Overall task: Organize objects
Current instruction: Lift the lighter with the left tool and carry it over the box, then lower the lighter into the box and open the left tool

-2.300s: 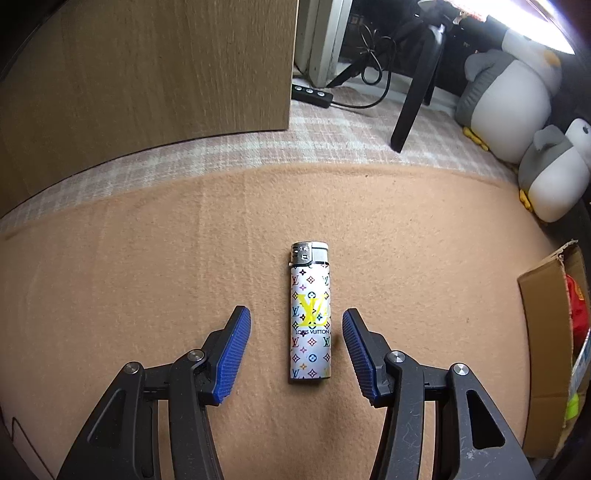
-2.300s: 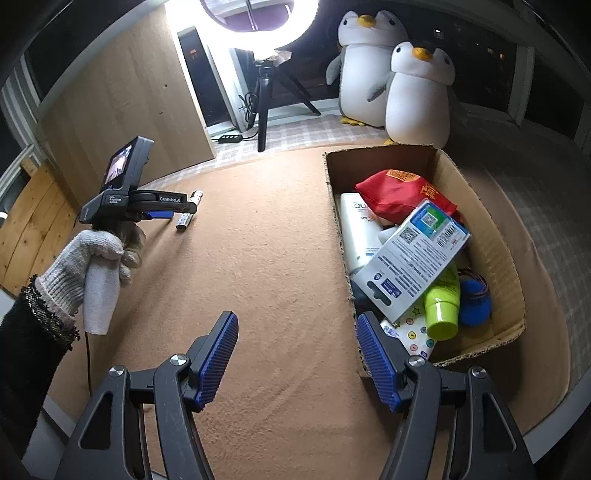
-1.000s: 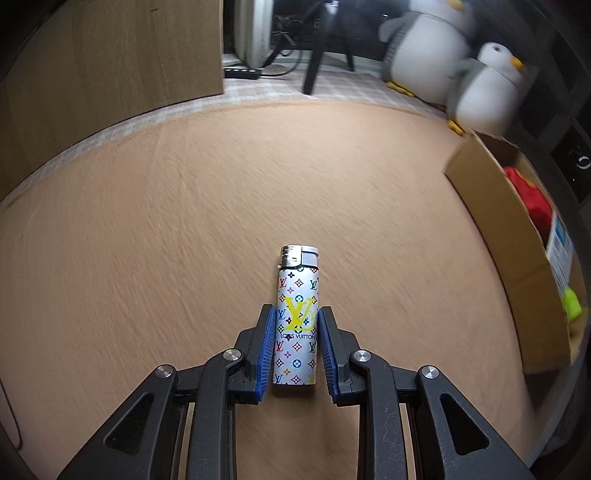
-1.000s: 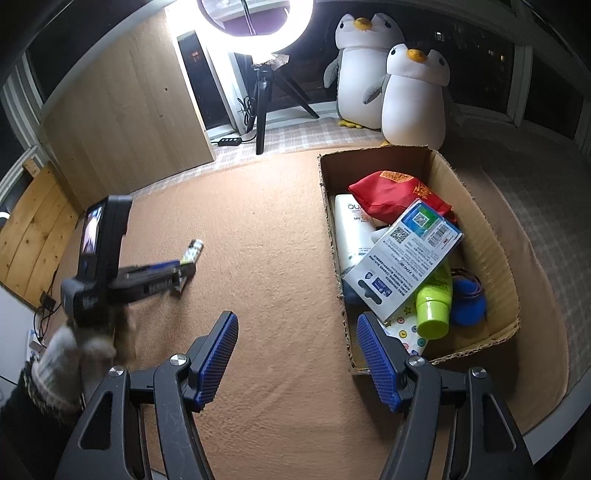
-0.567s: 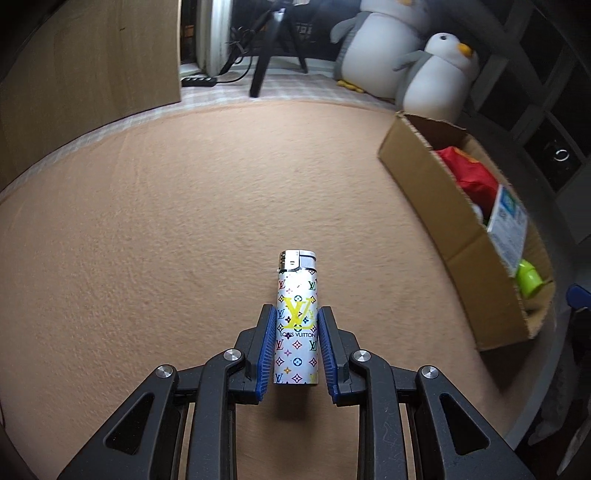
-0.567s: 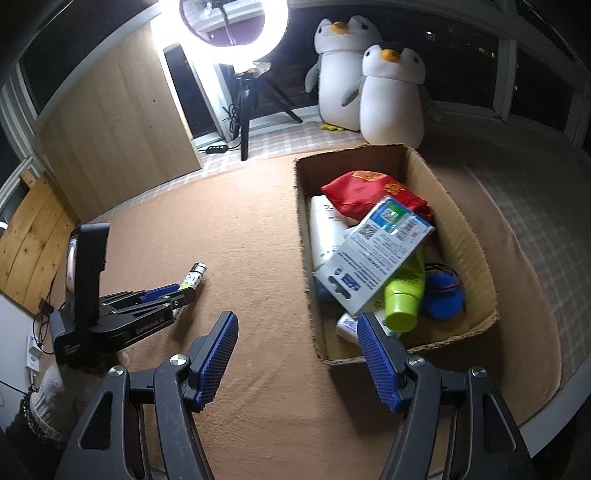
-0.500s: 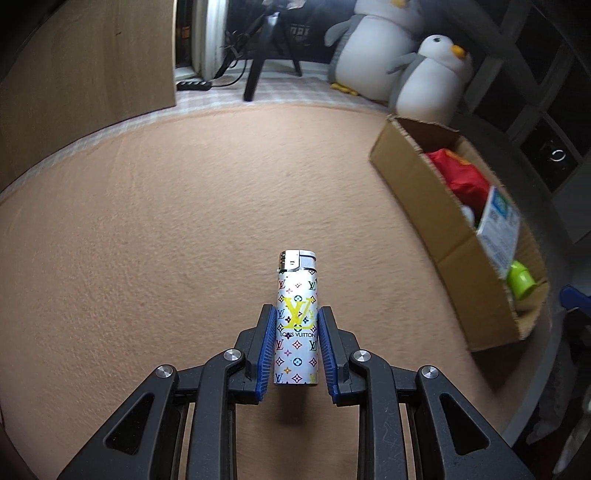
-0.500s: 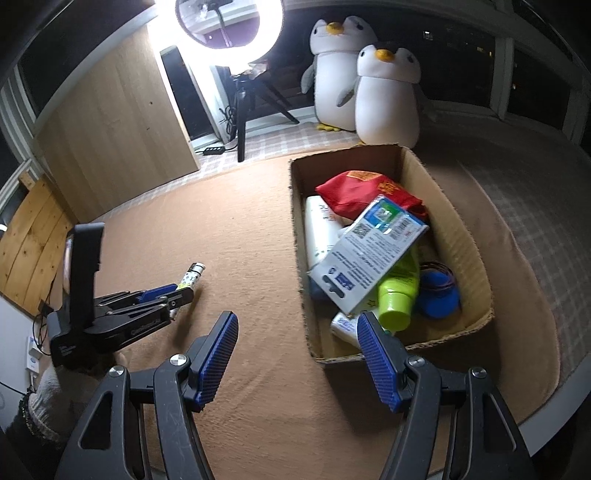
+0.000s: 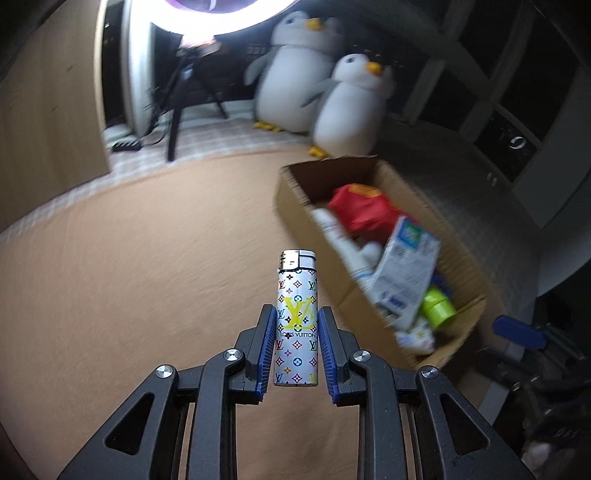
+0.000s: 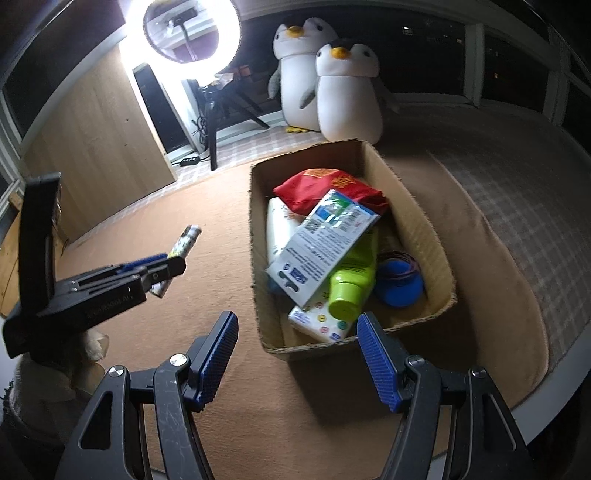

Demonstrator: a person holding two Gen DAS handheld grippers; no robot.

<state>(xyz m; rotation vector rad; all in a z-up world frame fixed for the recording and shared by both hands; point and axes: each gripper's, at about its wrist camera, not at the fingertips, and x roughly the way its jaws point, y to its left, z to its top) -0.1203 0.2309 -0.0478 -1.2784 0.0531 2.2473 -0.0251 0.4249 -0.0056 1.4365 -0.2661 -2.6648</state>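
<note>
My left gripper [image 9: 296, 325] is shut on a white patterned lighter [image 9: 296, 317] with a silver cap, held up off the tan blanket and tilted toward the cardboard box [image 9: 295, 199] at the right. In the right wrist view that same lighter [image 10: 183, 242] sticks out of the left gripper [image 10: 162, 269], left of the box [image 10: 255, 229]. My right gripper [image 10: 297, 343] is open with nothing between its fingers, hovering over the box's near left corner. The box holds a red pouch [image 10: 325, 188], a white-and-blue carton [image 10: 321, 240], a green bottle [image 10: 354, 280] and other items.
Two plush penguins [image 10: 343, 88] stand behind the box. A ring light [image 10: 192, 29] on a tripod and a wooden panel [image 10: 96, 140] line the back left. A gloved hand [image 10: 48, 380] holds the left gripper. The blanket's edge [image 10: 535, 417] drops off at the right.
My left gripper has lifted the lighter off the blanket and carried it toward the box. The right gripper has shifted sideways, so the box now sits nearer the middle of its view.
</note>
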